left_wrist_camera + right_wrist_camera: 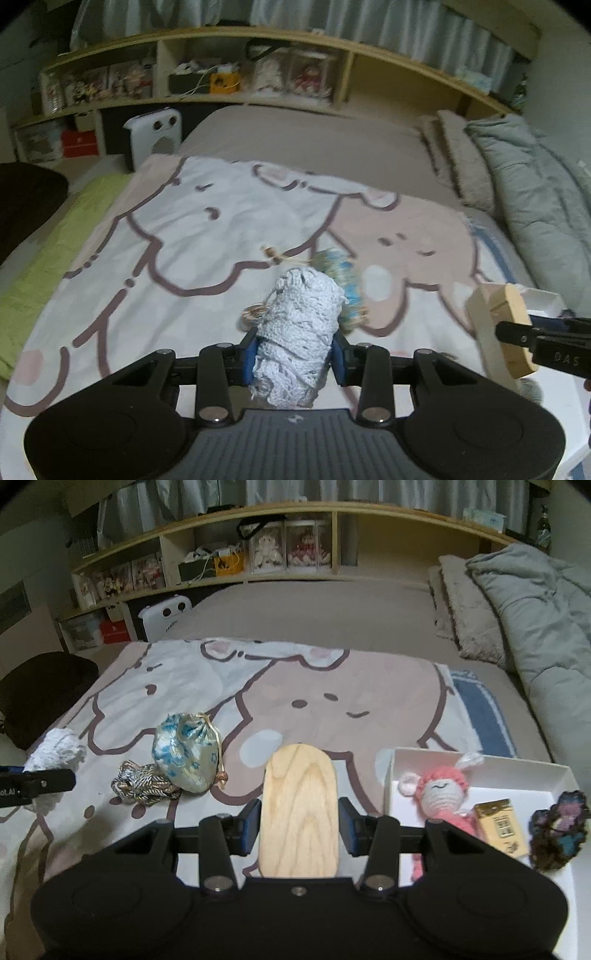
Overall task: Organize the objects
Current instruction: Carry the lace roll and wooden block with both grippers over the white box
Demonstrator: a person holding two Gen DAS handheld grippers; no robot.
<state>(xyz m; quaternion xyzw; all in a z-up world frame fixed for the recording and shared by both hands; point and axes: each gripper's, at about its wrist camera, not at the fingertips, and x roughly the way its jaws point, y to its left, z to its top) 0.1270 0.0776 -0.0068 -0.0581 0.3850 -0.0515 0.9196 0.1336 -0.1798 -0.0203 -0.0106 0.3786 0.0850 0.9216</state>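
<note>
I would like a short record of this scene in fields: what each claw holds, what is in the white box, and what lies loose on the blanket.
left claw: shut on white crochet roll
right claw: shut on wooden block, raised above the blanket
white box: pink crochet doll, small yellow carton; dark crochet piece at its right edge
loose on blanket: blue floral pouch, braided cord bundle beside it
surface: bed with cartoon animal blanket
</note>
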